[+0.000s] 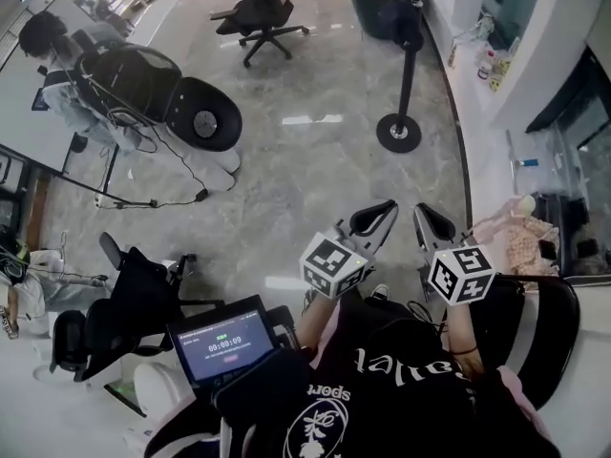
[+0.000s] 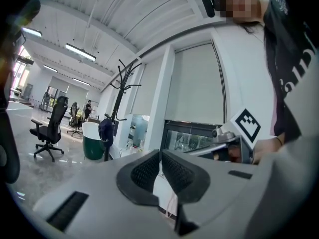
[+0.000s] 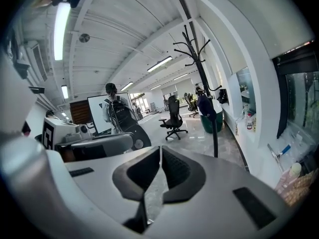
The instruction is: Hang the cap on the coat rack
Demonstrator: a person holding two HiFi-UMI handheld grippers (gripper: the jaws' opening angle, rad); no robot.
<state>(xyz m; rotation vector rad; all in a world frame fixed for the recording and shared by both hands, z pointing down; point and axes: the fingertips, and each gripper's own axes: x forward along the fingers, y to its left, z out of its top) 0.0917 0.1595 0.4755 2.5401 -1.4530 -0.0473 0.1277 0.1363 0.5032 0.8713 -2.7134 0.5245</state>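
The black coat rack (image 1: 408,76) stands on the marble floor some way ahead of me, on a round base. A dark blue cap (image 3: 206,106) hangs on one of its lower hooks; the cap (image 2: 105,129) shows the same way in the left gripper view, and as a dark lump on the pole (image 1: 410,32) from above. My left gripper (image 1: 374,218) and right gripper (image 1: 433,225) are held side by side in front of my body, well short of the rack. The left gripper (image 2: 160,156) and right gripper (image 3: 160,152) both have their jaws shut with nothing between them.
A black office chair (image 1: 263,11) stands at the far centre, next to a round green-and-white counter (image 1: 380,10). A black machine with cables (image 1: 162,95) and a person (image 1: 43,44) are at the left. A tablet screen (image 1: 225,342) sits close below me. A white ledge with bottles (image 1: 489,65) runs along the right.
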